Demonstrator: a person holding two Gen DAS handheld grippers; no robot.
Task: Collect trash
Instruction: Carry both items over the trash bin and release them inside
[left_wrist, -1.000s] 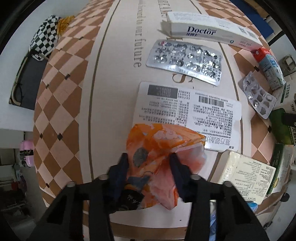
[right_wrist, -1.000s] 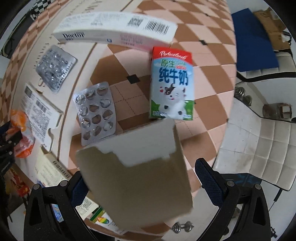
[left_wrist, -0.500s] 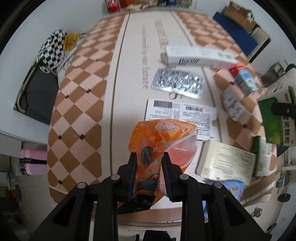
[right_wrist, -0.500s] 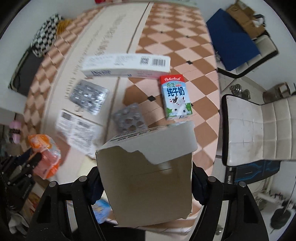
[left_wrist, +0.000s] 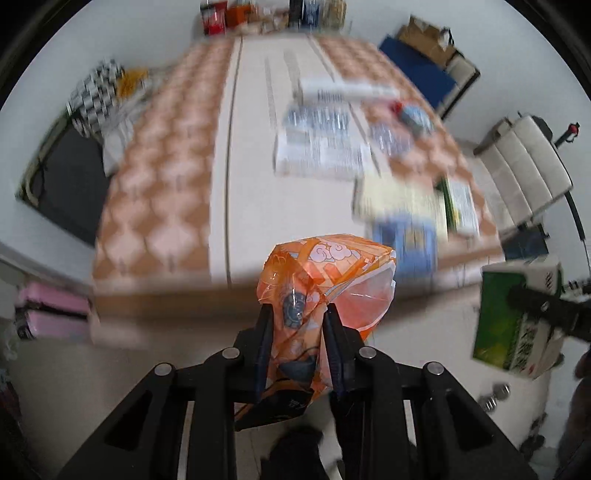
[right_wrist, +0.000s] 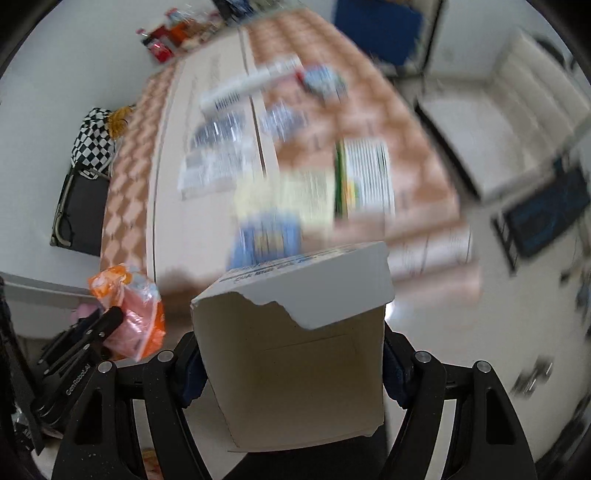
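My left gripper (left_wrist: 297, 321) is shut on a crumpled orange plastic wrapper (left_wrist: 332, 269) and holds it in the air off the near edge of the table (left_wrist: 243, 192). My right gripper (right_wrist: 290, 354) is shut on an open torn cardboard box (right_wrist: 299, 369), also off the table's near edge. The box shows green and white in the left wrist view (left_wrist: 517, 325). The wrapper also shows in the right wrist view (right_wrist: 136, 310). More trash lies blurred on the table: blister packs (left_wrist: 317, 120), a paper leaflet (left_wrist: 321, 155), flat boxes (left_wrist: 399, 203), a milk carton (left_wrist: 415, 114).
A checkered bag (left_wrist: 96, 96) and a dark chair (left_wrist: 62, 184) stand left of the table. A white chair (left_wrist: 524, 166) stands to the right, a blue mat (left_wrist: 417, 70) beyond it. Pink items (left_wrist: 51, 310) sit low on the left. Bottles and cans (left_wrist: 258, 14) crowd the far end.
Both grippers have pulled back and up from the table with their loads. The table now lies farther off and the view is motion-blurred.
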